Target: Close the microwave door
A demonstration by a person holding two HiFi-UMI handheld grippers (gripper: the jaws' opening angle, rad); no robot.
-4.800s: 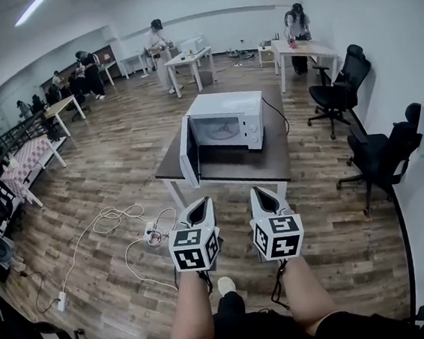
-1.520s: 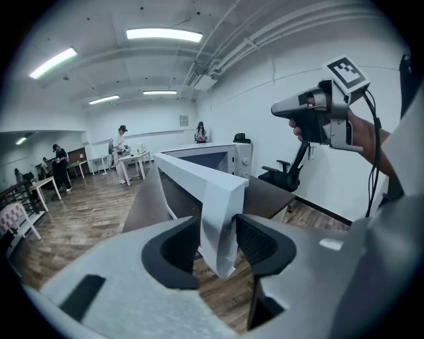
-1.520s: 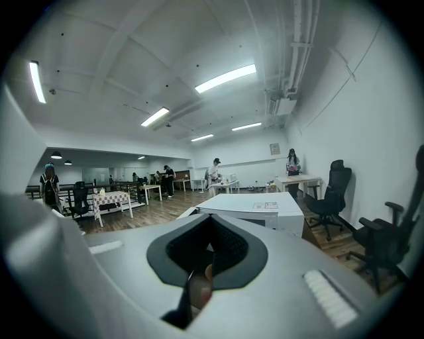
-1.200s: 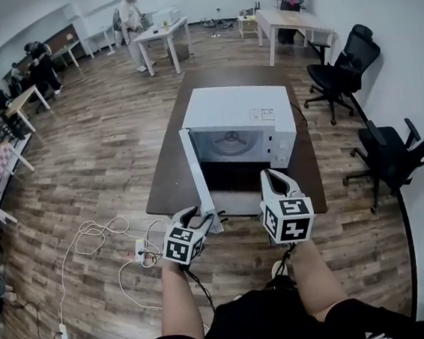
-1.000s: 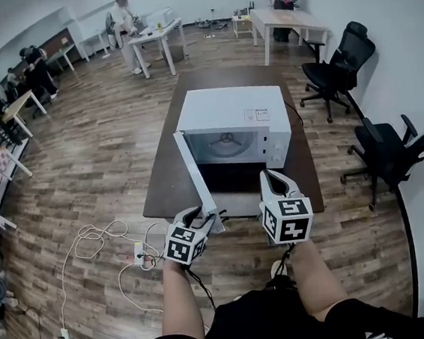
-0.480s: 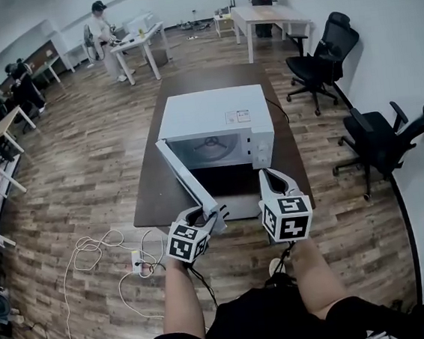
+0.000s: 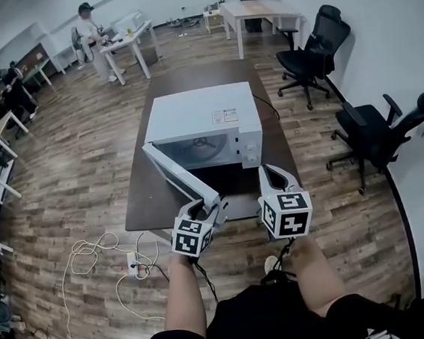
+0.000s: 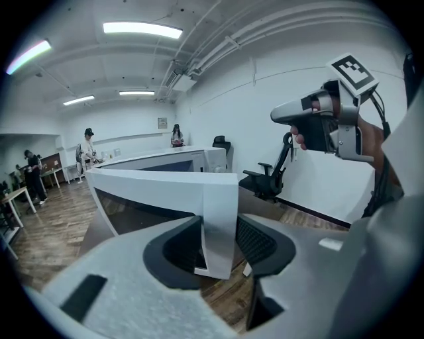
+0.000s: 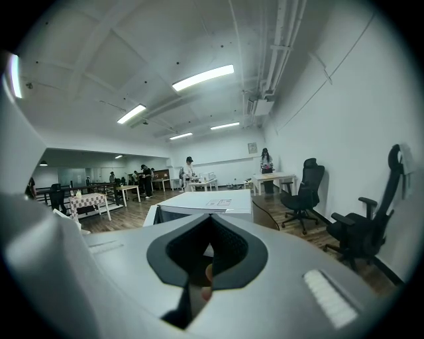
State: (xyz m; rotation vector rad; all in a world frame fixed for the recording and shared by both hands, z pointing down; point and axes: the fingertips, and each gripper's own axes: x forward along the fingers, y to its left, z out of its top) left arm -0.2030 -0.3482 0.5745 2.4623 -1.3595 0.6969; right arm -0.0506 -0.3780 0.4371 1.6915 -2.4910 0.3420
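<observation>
Since a second ago the white microwave door [image 7: 176,175] has swung inward from standing nearly straight out; it now slants across the opening, roughly half closed. The left gripper [image 7: 210,207] has followed it in, toward the boxy white microwave oven [image 7: 202,113].

That oven sits on a dark brown rectangular counter [image 7: 144,201], with the door hinged at its left side. The left gripper's jaws are narrow and straddle the door's free edge: the left gripper view shows a dark pad on each face of the white panel, so the door is held. The right gripper [image 7: 268,172] hangs over the counter's front right part, touching nothing, its jaws closed tip to tip with no task object between them.

I judge the task about halfway done: the door is gripped and partly swung, but a clear wedge of gap remains between it and the oven's front. What is left is the rest of the swing, pressing until it latches, then letting go.

The latch and most of the cavity are hidden behind the slanted door. How hard the pads press cannot be told. A small pinkish shape low inside the right jaws' loop is too unclear to name.
</observation>
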